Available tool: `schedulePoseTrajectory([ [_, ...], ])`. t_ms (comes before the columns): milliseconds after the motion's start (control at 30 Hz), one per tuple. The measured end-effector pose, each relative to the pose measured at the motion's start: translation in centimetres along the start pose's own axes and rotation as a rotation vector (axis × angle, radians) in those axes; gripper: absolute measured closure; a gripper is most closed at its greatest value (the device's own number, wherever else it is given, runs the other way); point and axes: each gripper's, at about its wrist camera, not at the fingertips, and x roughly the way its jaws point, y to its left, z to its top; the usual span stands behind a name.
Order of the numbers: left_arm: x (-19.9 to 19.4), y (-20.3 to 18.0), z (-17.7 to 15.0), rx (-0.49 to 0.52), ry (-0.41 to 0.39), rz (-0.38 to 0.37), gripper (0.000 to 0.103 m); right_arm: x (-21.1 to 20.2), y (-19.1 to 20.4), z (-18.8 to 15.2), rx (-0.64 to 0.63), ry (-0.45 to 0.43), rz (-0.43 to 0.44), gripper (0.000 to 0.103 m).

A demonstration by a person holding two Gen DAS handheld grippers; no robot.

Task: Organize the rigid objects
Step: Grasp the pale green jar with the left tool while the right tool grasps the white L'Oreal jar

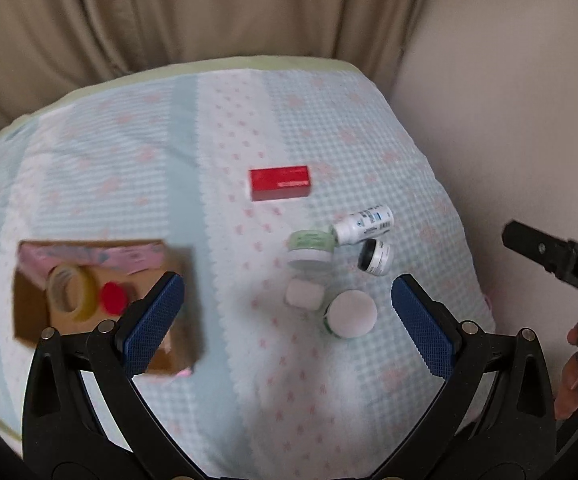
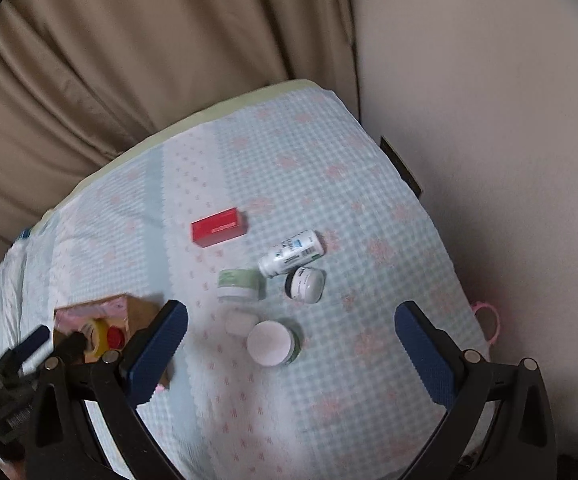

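Note:
A cardboard box (image 1: 185, 280) at the left holds a tape roll (image 1: 69, 294), a red cap (image 1: 114, 298) and a pink pack (image 1: 89, 256). On the blue checked cloth lie a red box (image 1: 280, 183), a white bottle (image 1: 365, 224) on its side, a green-lidded jar (image 1: 309, 248), a black-rimmed jar (image 1: 375, 258), a small white case (image 1: 304, 295) and a white-lidded jar (image 1: 351, 314). My left gripper (image 1: 289, 320) is open and empty above the cloth, over the case and jars. My right gripper (image 2: 291, 348) is open and empty above the white-lidded jar (image 2: 271, 342).
The bed's cloth (image 1: 249, 380) ends at a beige curtain (image 1: 169, 20) behind and a wall (image 1: 509, 100) on the right. A pink ring (image 2: 489, 322) hangs at the cloth's right edge. The right tool's body (image 1: 561, 260) shows at the right in the left wrist view.

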Motion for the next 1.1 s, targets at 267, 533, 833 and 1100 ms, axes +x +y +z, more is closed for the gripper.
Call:
schedulePoseTrajectory([
  [267, 11.2, -1.3, -1.0, 0.032, 0.032, -0.062, 0.000, 8.4, -1.8, 0.2, 0.076, 0.033, -0.018, 0.000],
  [533, 20.3, -1.5, -2.4, 0.089, 0.010, -0.083, 0.000, 17.1, -2.2, -1.4, 0.095, 0.043, -0.057, 0.011],
  [833, 26.0, -2.4, -3.1, 0.144, 0.033, -0.072, 0.007, 23.0, -1.7, -2.0, 0.103, 0.064, -0.096, 0.016],
  [1100, 27.4, -2.8, -3.1, 0.153, 0.035, -0.032, 0.036, 25.6, -1.6, -2.3, 0.108, 0.122, -0.120, 0.048],
])
